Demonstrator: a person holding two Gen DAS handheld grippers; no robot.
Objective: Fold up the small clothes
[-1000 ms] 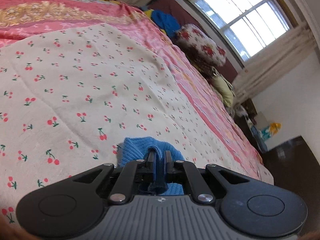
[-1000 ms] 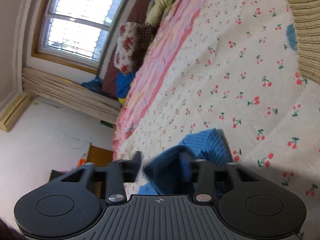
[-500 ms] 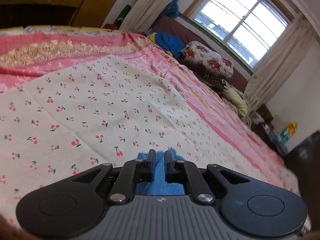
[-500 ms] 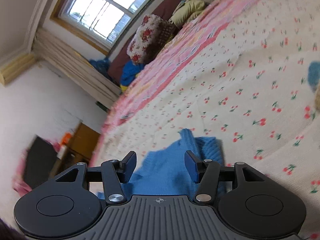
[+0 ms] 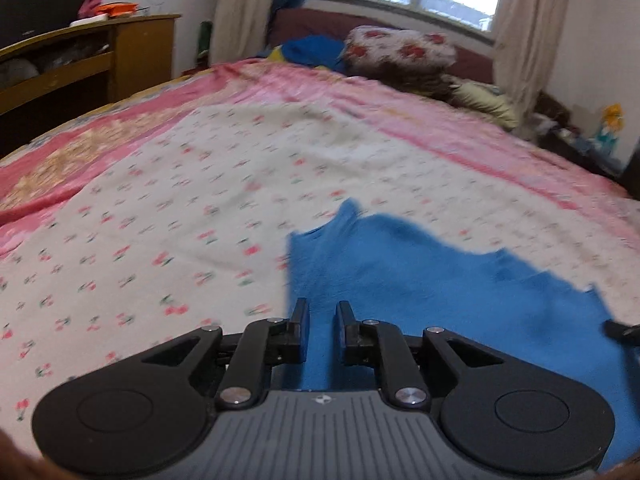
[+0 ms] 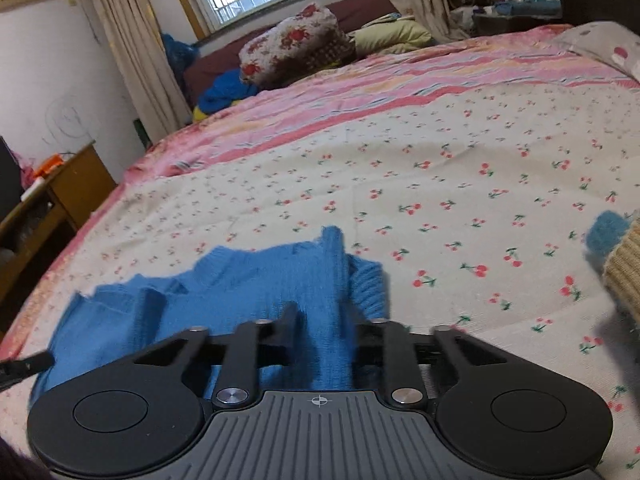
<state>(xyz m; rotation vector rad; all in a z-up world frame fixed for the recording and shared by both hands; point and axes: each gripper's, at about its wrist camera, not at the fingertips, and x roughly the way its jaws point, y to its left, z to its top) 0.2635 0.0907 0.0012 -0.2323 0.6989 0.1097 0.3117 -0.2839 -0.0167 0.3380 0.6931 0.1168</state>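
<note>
A small blue knit sweater (image 5: 440,280) lies spread on the cherry-print bedspread (image 5: 180,208). It also shows in the right wrist view (image 6: 248,280), with a fold of it rising between the fingers. My left gripper (image 5: 322,320) is over the sweater's left edge, jaws slightly apart with blue knit between them. My right gripper (image 6: 326,320) is open, with a ridge of the sweater standing in the gap. The other gripper's tip (image 5: 622,330) shows at the right edge of the left wrist view.
A beige ribbed knit garment (image 6: 624,272) with a blue patch lies at the right. A floral pillow (image 6: 296,52) and bedding are piled under the window. A wooden desk (image 5: 80,68) stands to the left of the bed.
Both grippers have swung level and pulled apart, and the bunched sweater is now spread out flat. The left jaws have parted a little. The right jaws stayed open.
</note>
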